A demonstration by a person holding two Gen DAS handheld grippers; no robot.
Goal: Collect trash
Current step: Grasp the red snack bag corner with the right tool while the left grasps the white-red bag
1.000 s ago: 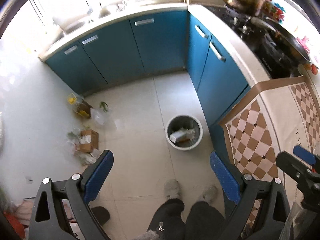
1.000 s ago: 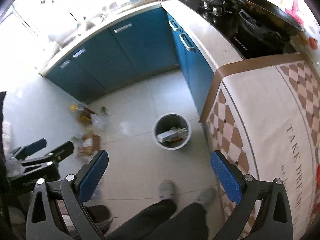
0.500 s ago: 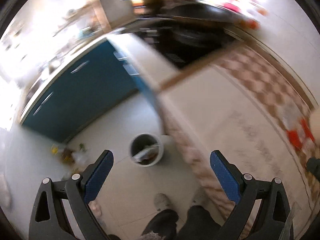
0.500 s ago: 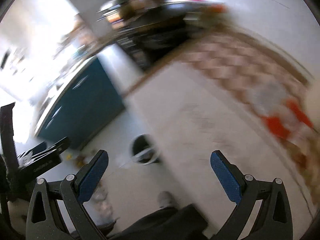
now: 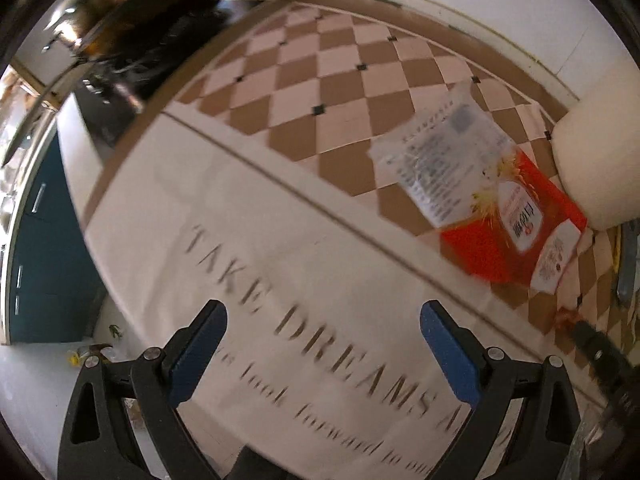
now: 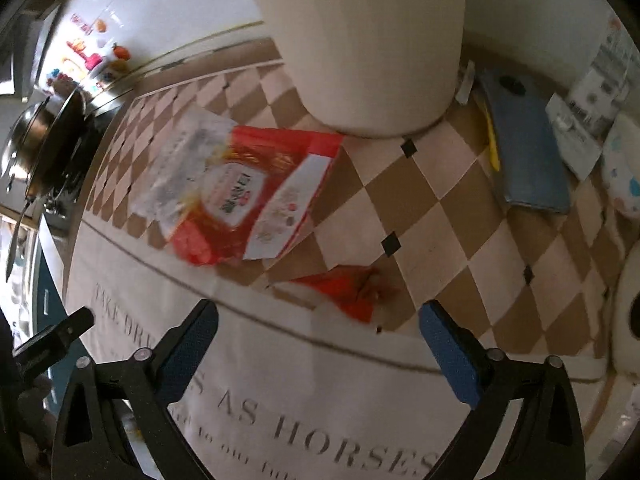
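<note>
The right gripper (image 6: 318,340), empty, jaws closing, is hovering over the tablecloth (image 6: 304,400). Red wrapper (image 6: 344,286) is lying at twelve o'clock, uncollected; red-and-white bag (image 6: 240,188) at eleven. The left gripper (image 5: 322,342) is spread, empty.

Both views are smeared by motion. The small print on the red and white package (image 5: 492,200) is not readable in either view, and its label (image 6: 236,196) shows only as a blur. The printed words on the cloth (image 5: 280,240) covering the surface are cut by the bottom edge. The tall cream cylinder (image 6: 368,40) is cut off at the top. The crumpled red wrapper (image 6: 348,288) is too blurred to identify. The white roll (image 6: 628,312) is cropped at the right edge. The cookware (image 5: 132,8) is dark and unclear.
</note>
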